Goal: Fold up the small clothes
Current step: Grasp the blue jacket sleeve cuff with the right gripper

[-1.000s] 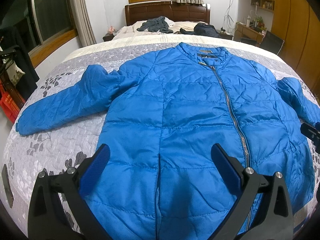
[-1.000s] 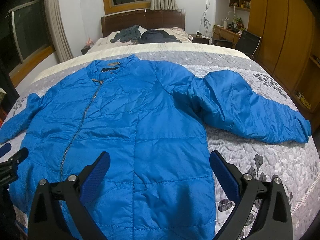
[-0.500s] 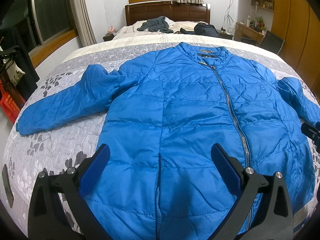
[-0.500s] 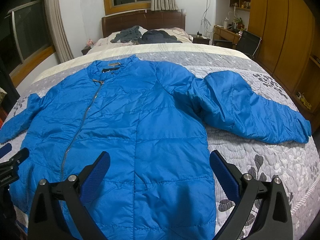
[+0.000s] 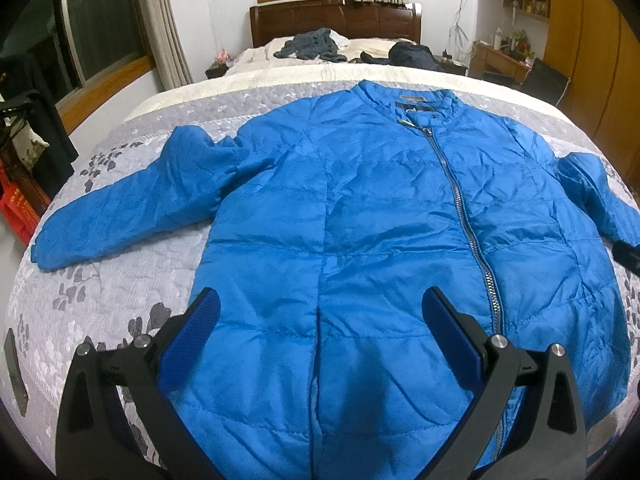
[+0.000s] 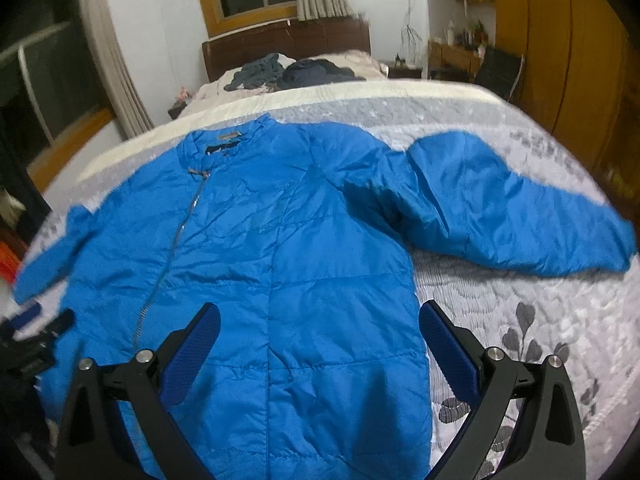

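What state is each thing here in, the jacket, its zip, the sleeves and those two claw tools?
Blue jacket: spread flat on the bed, front up, unfolded.
Zipper: closed up to the collar.
Left sleeve: stretched out sideways on the quilt.
Right sleeve: stretched out sideways.
Left gripper: open, holding nothing.
Right gripper: open, holding nothing.

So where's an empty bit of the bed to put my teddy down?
Bare quilt shows below the jacket's left sleeve, and below its right sleeve by the bed edge. The blue jacket fills the middle; dark clothes crowd the pillow end.
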A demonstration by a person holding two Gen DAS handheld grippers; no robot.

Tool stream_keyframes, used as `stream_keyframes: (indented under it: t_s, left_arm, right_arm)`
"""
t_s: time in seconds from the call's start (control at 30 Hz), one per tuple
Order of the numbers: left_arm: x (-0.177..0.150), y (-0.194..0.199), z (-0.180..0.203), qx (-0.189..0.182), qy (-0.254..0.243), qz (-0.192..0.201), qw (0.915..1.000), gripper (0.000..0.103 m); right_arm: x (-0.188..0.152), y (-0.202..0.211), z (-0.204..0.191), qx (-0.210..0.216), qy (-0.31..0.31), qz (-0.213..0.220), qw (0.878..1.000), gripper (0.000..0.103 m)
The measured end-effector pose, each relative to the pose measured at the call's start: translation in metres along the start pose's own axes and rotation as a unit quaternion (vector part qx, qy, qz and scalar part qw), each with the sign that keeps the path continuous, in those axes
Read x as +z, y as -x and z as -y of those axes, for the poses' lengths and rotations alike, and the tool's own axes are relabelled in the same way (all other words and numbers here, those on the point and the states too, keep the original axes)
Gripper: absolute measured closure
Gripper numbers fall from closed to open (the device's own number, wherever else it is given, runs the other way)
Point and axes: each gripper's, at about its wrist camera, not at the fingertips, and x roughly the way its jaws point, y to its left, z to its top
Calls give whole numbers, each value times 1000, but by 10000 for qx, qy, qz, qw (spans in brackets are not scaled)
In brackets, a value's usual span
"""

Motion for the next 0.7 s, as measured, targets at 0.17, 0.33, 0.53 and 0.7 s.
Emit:
stream_keyframes:
  t_s: [0.17, 0.33, 0.53, 0.7]
  left_arm:
    - [14, -8, 6, -141, -70, -242, 9996, 3]
    - [34, -13, 23, -283, -140, -288, 9991, 3]
    - [56, -22, 51, -301, -331, -274, 9986, 3]
    - [69, -28, 66, -388, -333, -261, 9984, 3]
  right_arm:
    - [17, 4, 65, -170, -617, -187, 9978, 4]
    - [29, 4, 162, -591, -1524, -547, 9850, 4]
    - [24, 2, 275, -790, -2653, -739, 9581, 4]
    - [23, -9, 333, -608, -3312, -757, 9386, 6]
